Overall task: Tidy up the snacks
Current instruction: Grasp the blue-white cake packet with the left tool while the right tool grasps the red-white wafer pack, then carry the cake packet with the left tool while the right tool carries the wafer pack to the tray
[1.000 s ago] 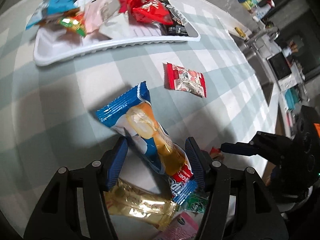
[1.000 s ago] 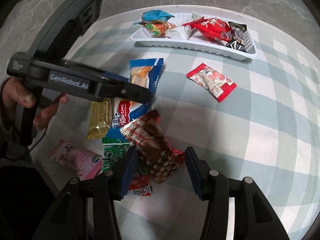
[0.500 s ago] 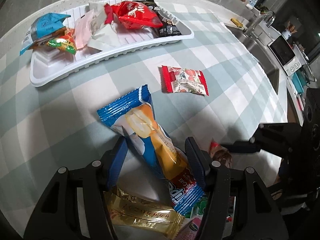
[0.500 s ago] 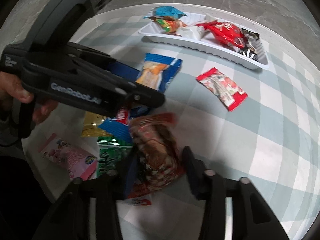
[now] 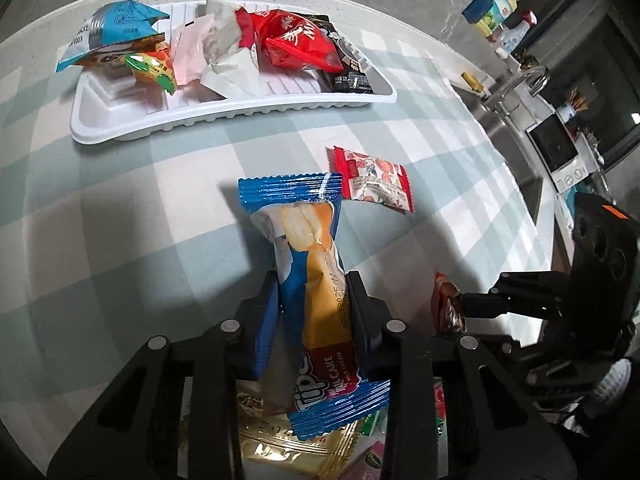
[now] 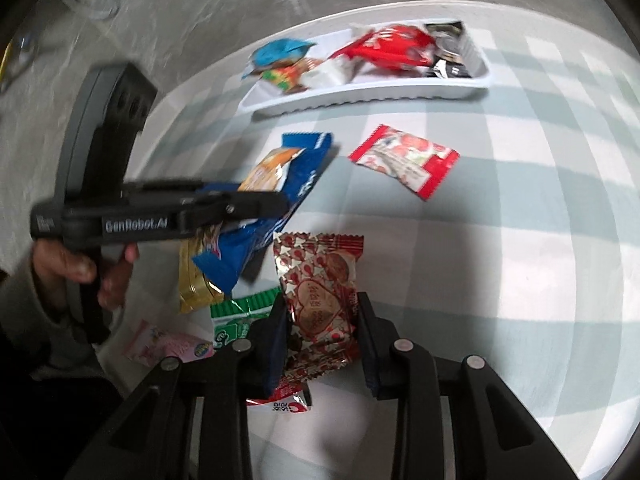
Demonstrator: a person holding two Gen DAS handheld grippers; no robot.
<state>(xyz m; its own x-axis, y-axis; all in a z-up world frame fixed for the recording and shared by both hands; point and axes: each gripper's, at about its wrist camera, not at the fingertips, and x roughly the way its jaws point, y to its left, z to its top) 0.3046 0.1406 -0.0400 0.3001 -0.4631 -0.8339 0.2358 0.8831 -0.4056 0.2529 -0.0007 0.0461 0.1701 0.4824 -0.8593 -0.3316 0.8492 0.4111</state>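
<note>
A blue roll-cake packet [image 5: 296, 200] stands between the pads of my left gripper [image 5: 311, 284], whose jaws are closing and pinch its middle. In the right wrist view that packet [image 6: 304, 168] hangs tilted off the cloth in the left gripper [image 6: 280, 204]. My right gripper [image 6: 321, 304] is closing too, its pads pressing a red star-patterned packet [image 6: 320, 264] that points up and away from me. The white tray [image 5: 240, 114] at the far side holds several snacks.
A red-and-white strawberry packet [image 5: 374, 184] lies loose on the checked cloth between the tray and the grippers. Gold [image 6: 192, 284], green [image 6: 240, 316] and pink [image 6: 168, 344] packets lie under and beside the grippers. A sink with a tap [image 5: 520, 92] is at the right.
Both pairs of jaws have narrowed onto their packets. The blue packet has swung upright and risen off the cloth. The red patterned packet has turned to point away from the right gripper.
</note>
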